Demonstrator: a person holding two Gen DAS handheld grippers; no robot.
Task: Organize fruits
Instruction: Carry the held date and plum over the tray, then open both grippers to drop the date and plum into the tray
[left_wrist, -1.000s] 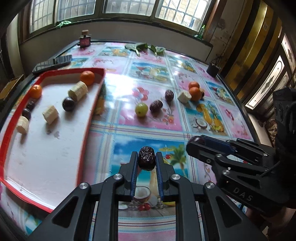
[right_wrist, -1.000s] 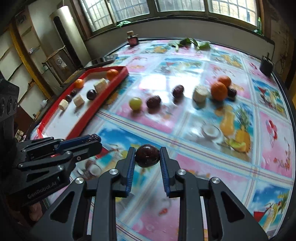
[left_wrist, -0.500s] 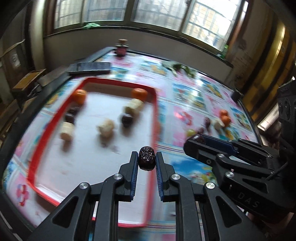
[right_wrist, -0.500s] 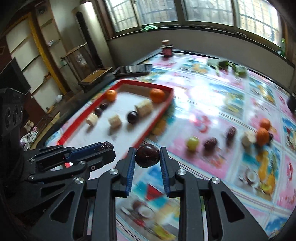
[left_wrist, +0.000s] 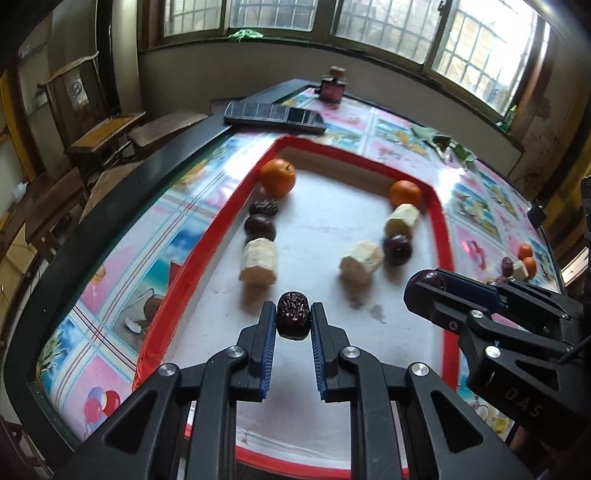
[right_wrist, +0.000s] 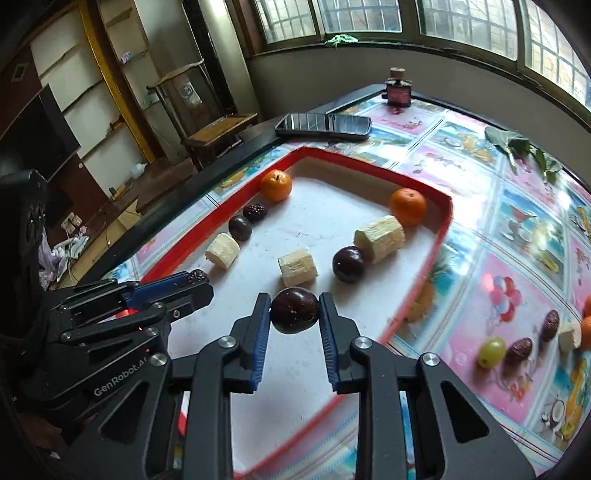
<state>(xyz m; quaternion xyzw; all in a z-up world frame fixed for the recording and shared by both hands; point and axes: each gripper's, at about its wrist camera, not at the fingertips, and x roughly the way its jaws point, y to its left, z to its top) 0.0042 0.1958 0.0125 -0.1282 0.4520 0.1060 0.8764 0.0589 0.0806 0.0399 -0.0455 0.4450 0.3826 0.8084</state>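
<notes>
— Windows ran along the back wall, and a picture-printed oilcloth covered the table (right_wrist: 517, 236). What did you have in the claws?

— My left gripper (left_wrist: 293, 321) was pinching a wrinkled red date (left_wrist: 293, 320) between its blue pads, low in the middle of its own frame. My right gripper (right_wrist: 294, 312) was clamped on a smooth dark plum (right_wrist: 294, 311), likewise low centre in its frame. Both fruits hung above the white floor of the red-rimmed tray (left_wrist: 192, 266).

— And beyond the pads?

— Just past the date lay a pale cut chunk (left_wrist: 258, 266), then a dark plum, a date and an orange (left_wrist: 277, 176) in a line up the tray's left rim. Right of centre sat another chunk, a second plum, a longer chunk and a second orange. More loose fruit, a green grape (right_wrist: 491, 352) among it, waited on the cloth at the right edge of the right view. A phone (right_wrist: 323, 125) lay beyond the tray's far corner.

— What could have gone wrong?

— I judged the plum the risk: round and glossy, it could roll on release and knock the chunk or plum ahead out of line. The two grippers sat close, so crossing over might clash them. Dropping from height would bounce the date.

— How were your hands set?

— Both pointed steeply down and forward over the tray's near half, side by side, the right one showing at the right of the left view.
</notes>
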